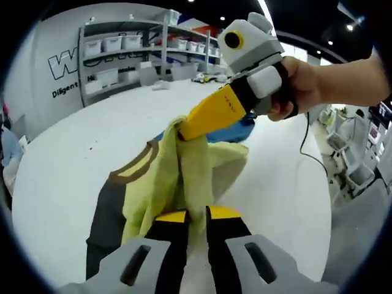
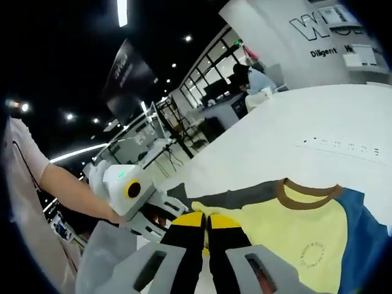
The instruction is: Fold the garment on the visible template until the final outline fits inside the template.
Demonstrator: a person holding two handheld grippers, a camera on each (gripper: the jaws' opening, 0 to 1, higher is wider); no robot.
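The garment point(image 1: 162, 177) is a yellow shirt with a brown collar point(image 1: 136, 166), a dark grey sleeve point(image 1: 107, 214) and a blue sleeve point(image 1: 229, 131), and it is bunched and lifted off the white table point(image 1: 67, 165). My left gripper point(image 1: 197, 214) is shut on a fold of yellow cloth. My right gripper point(image 1: 181, 127), held by a hand, comes in from the right and pinches the cloth higher up. In the right gripper view the shirt point(image 2: 300, 226) spreads over the table, and my right gripper point(image 2: 207, 219) is shut on its near edge beside the left gripper point(image 2: 160, 214).
Shelves with white bins point(image 1: 122, 49) stand beyond the table's far edge. Carts and equipment point(image 1: 355, 165) sit off its right side, with a cable point(image 1: 311, 147) hanging there. Desks and a seated person point(image 2: 251, 79) lie beyond the table. Small dark marks point(image 2: 343, 145) dot the tabletop.
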